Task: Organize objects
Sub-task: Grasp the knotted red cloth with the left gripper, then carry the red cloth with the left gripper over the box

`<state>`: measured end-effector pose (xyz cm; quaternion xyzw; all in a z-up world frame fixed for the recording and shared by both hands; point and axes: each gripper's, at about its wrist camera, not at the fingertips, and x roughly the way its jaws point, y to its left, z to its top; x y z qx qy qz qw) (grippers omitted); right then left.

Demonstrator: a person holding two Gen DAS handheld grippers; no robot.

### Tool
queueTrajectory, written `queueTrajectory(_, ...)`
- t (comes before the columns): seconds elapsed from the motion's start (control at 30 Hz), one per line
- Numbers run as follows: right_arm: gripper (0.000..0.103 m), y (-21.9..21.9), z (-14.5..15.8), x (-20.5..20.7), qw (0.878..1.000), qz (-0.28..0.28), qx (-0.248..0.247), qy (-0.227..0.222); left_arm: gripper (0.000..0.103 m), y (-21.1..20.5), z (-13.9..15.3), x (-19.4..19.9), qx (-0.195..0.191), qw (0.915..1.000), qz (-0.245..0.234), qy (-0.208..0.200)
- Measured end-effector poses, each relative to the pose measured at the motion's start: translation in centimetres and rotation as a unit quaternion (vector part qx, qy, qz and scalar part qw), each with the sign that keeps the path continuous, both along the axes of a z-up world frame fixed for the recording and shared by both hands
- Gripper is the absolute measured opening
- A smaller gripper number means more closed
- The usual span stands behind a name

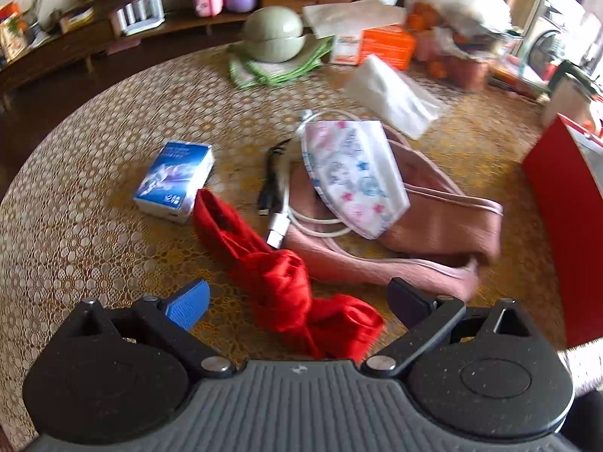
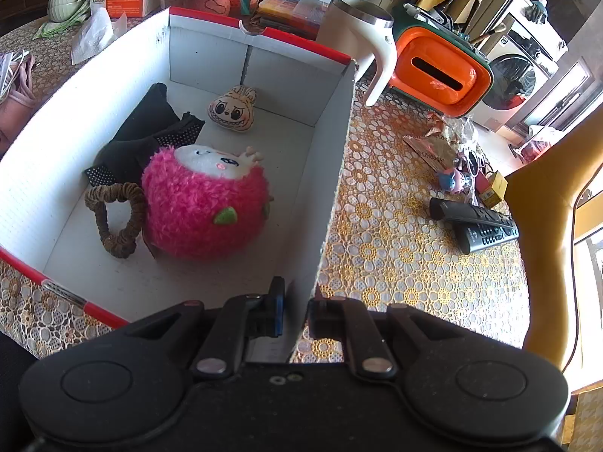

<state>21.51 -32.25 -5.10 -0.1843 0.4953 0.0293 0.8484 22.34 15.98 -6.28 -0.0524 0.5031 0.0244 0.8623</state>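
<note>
My left gripper (image 1: 297, 297) stands wide open over the table, and a crumpled red cloth (image 1: 271, 275) lies between its fingers without touching either pad. Beyond the cloth are a blue-and-white box (image 1: 175, 180), coiled black and white cables (image 1: 280, 196), and a patterned face mask (image 1: 354, 177) lying on a pink fabric pouch (image 1: 433, 233). My right gripper (image 2: 297, 312) is shut on the right wall of a white cardboard box with a red rim (image 2: 331, 173). Inside the box are a pink plush toy (image 2: 205, 203), a small plush face (image 2: 231, 109), a black cloth (image 2: 147, 132) and a brown scrunchie (image 2: 113, 218).
The box's red outer side (image 1: 561, 226) rises at the right of the left wrist view. A tissue pack (image 1: 392, 98), a green dish (image 1: 273, 34) and an orange carton (image 1: 384, 45) sit at the back. Two remotes (image 2: 478, 226), a white jug (image 2: 358, 34) and an orange tissue holder (image 2: 441, 71) stand right of the box.
</note>
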Motion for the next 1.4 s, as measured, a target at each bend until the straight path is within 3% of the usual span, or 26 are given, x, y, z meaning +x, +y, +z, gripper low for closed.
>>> queueTrajectory(0.23,0.012,0.1,0.0,0.0,1.000,0.001,-0.001,0.000,0.101,0.7,-2.7,1.5,0.018,0.9991,0.025,0.029)
queueTrajectory(0.5,0.012,0.1,0.0,0.0,1.000,0.000,-0.001,0.000,0.097,0.8,-3.5,1.4,0.027,0.9985,0.038,0.027)
queueTrajectory(0.63,0.012,0.1,0.0,0.0,1.000,0.000,-0.001,0.000,0.059,1.1,-3.4,1.2,0.008,0.9987,0.039,0.032)
queueTrajectory(0.77,0.012,0.1,0.0,0.0,1.000,0.001,-0.002,0.000,0.036,1.1,-3.1,0.8,0.001,0.9989,0.035,0.031)
queueTrajectory(0.97,0.012,0.1,0.0,0.1,1.000,0.000,-0.001,0.000,0.029,1.4,-2.2,-0.3,-0.005,0.9995,0.027,0.018)
queueTrajectory(1.4,0.011,0.3,0.1,0.2,1.000,0.002,-0.002,0.001,0.028,-0.7,2.9,-3.3,-0.032,0.9987,-0.036,-0.019)
